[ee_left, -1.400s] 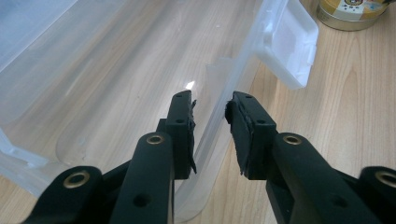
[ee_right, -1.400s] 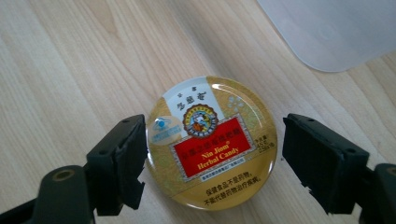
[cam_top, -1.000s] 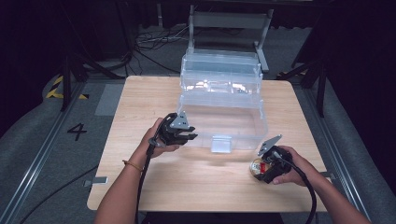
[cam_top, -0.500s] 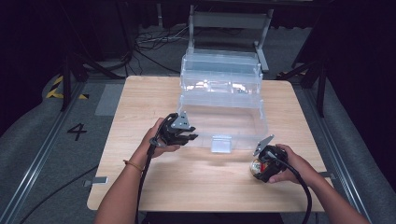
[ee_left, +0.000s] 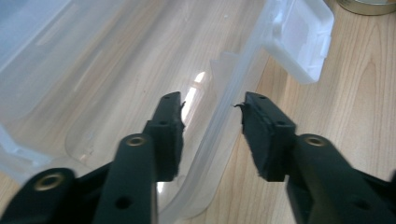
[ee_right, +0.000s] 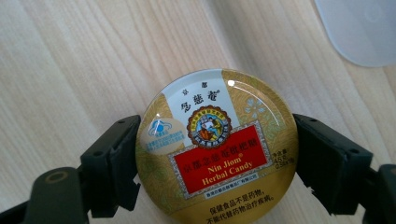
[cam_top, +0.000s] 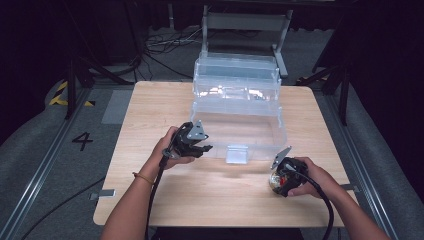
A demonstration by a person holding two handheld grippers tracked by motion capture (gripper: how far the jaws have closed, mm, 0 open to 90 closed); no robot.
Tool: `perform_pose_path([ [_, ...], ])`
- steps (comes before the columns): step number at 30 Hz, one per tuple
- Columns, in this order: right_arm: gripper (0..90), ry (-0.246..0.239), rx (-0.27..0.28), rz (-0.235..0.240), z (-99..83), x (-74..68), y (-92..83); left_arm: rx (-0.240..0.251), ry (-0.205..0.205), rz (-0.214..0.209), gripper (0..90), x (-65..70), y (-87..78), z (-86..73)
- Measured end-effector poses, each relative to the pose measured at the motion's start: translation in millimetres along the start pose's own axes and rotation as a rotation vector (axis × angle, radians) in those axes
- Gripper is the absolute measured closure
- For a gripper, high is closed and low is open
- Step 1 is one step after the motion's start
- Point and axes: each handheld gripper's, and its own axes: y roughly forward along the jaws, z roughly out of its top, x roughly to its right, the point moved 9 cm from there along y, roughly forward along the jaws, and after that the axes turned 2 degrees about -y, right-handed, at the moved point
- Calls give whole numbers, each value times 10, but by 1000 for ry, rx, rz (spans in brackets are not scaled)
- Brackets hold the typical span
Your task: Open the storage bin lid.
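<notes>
From above, the left claw [cam_top: 202, 148] is reaching level to the clear box's [cam_top: 240, 107] front wall; the left gripper view is showing its jaws just spreading, straddling that wall untouched. The right claw [cam_top: 280, 180], angled down over the table [cam_top: 150, 115], is pinching the round candy tin [ee_right: 217, 147] just beside the box.

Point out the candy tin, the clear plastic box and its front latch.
candy tin [ee_right: 217, 147]: right gripper view, middle of the lid.
clear plastic box [cam_top: 240, 131]: high view, front wall.
front latch [ee_left: 303, 39]: left gripper view, flap face.
</notes>
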Motion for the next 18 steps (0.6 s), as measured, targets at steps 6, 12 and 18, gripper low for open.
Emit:
perform_pose_path([
  [6, 206, 20, 18, -14, -36, 25, -10, 28, 13, 91, 368, 39, -207, 166],
  [12, 206, 39, 39, -16, -88, 66, -37, 51, 32, 159, 247, 110, -377, 292],
  [18, 206, 89, 58, -21, -184, 164, -34, 47, 36, 182, 230, 203, -603, 157],
])
